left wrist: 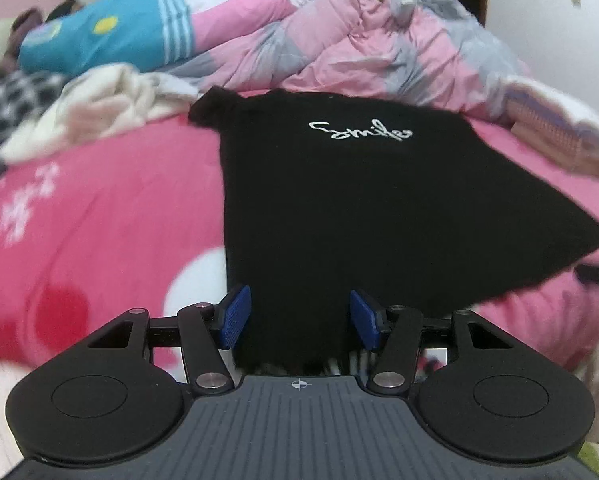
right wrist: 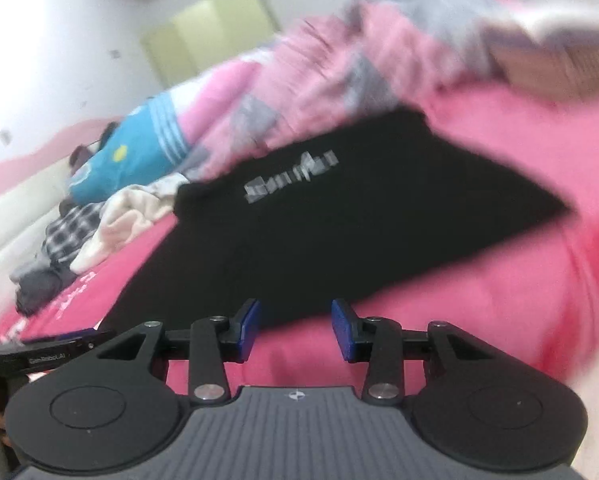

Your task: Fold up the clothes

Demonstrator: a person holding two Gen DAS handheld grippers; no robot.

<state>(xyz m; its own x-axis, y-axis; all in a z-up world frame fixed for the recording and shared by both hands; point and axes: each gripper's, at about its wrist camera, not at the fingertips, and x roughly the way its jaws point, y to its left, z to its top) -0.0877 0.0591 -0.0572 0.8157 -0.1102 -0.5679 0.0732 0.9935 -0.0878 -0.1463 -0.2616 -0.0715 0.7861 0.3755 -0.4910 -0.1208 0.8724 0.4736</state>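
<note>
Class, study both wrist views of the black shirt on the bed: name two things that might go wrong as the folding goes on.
1. The left gripper stands open over the black shirt's near hem; closing there may pinch the pink bedsheet too.
2. The cream garment lies against the shirt's far corner and might get caught in a fold.

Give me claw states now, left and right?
Left claw: open, empty, at the shirt hem.
Right claw: open, empty, over the pink bedcover.
</note>
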